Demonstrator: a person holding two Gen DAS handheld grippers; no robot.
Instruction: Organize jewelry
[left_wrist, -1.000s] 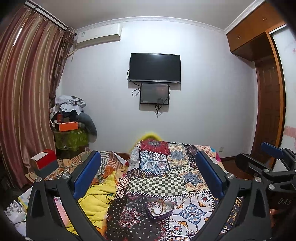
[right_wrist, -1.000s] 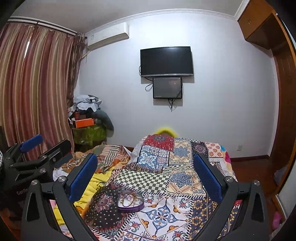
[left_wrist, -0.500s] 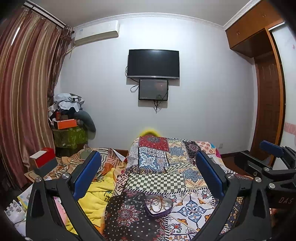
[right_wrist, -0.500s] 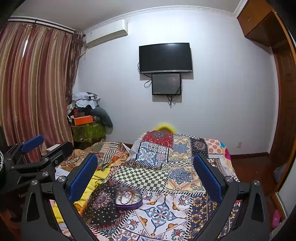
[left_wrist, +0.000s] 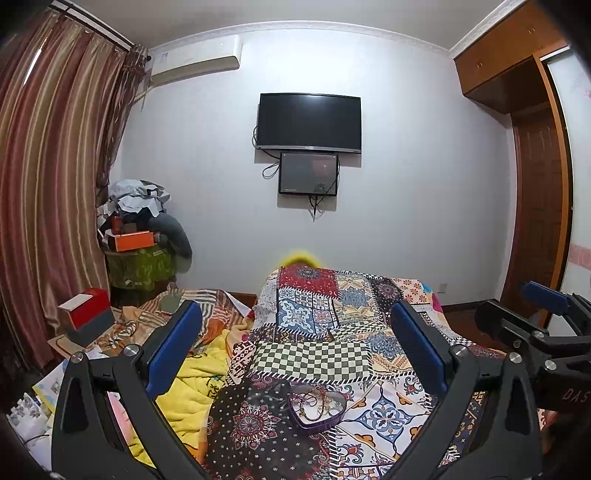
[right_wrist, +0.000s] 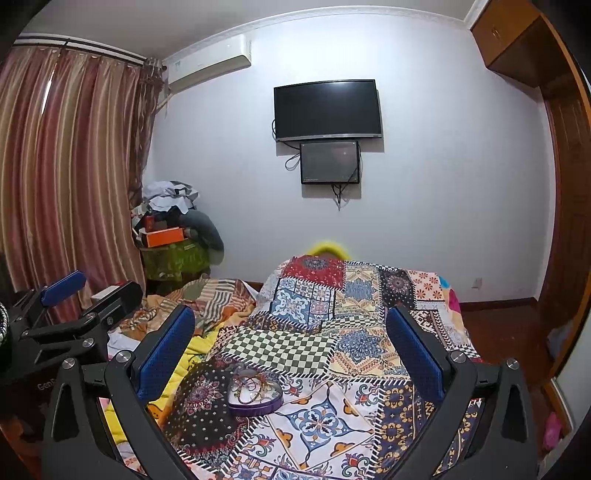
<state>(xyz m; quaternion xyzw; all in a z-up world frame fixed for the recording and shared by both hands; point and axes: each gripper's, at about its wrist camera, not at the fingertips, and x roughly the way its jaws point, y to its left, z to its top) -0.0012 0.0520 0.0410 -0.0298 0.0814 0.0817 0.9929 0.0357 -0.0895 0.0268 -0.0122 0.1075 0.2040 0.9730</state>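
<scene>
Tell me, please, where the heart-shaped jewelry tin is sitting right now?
The heart-shaped tin sits on the patchwork quilt, just below its checkered patch; in the left wrist view it is low and central, between the open left claw's fingers.

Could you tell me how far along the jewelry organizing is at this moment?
Nothing looks done yet. The jewelry lies tangled in the open heart-shaped box on the patchwork quilt. Nothing is in hand: the left hand-held gripper and right hand-held gripper are both open and empty, held above the bed, short of the box. Reaching in, separating and arranging the pieces all remain.
</scene>
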